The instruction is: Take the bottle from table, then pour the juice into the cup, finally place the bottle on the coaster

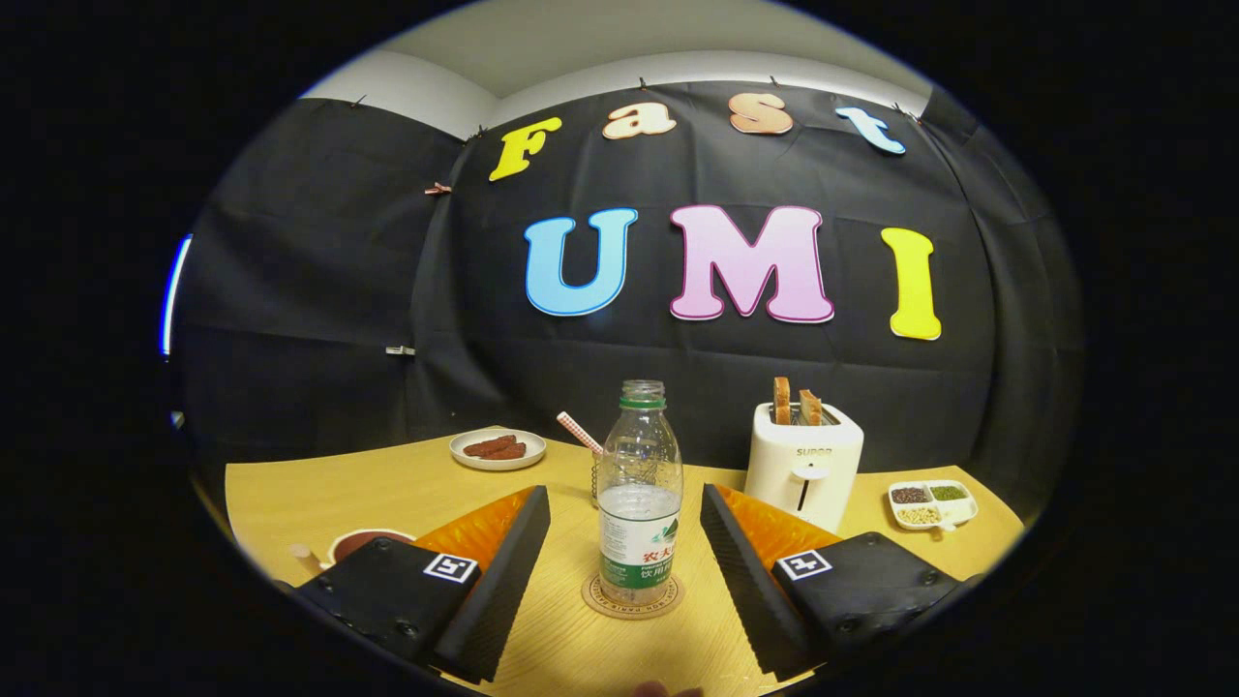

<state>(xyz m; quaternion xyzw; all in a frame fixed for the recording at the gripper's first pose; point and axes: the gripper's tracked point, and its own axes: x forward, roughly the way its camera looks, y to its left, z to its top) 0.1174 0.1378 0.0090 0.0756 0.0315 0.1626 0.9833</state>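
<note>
Nearest the lens, the tool (625, 557) has its two fingers spread wide apart, pressing on nothing, one on each side of a clear plastic bottle (639, 494) with a green neck ring, no cap and a green-and-white label. That bottle stands upright on a round brown coaster (631, 597), between the fingers and clear of both, with liquid filling roughly its lower half. The coaster lies flat on the light wooden tabletop (319, 494). Just behind the bottle, a pink-and-white checked straw (578, 432) leans out of a small cup (595, 481) that the bottle mostly hides. Beyond the left finger sits a round white plate (497, 449) holding dark reddish-brown pieces. Beside that finger's base is a round bowl (356, 542) with dark brown contents. Beyond the right finger stands a white toaster (803, 465) with two browned slices sticking up, and further right a small white divided dish (931, 503) of grains.
</note>
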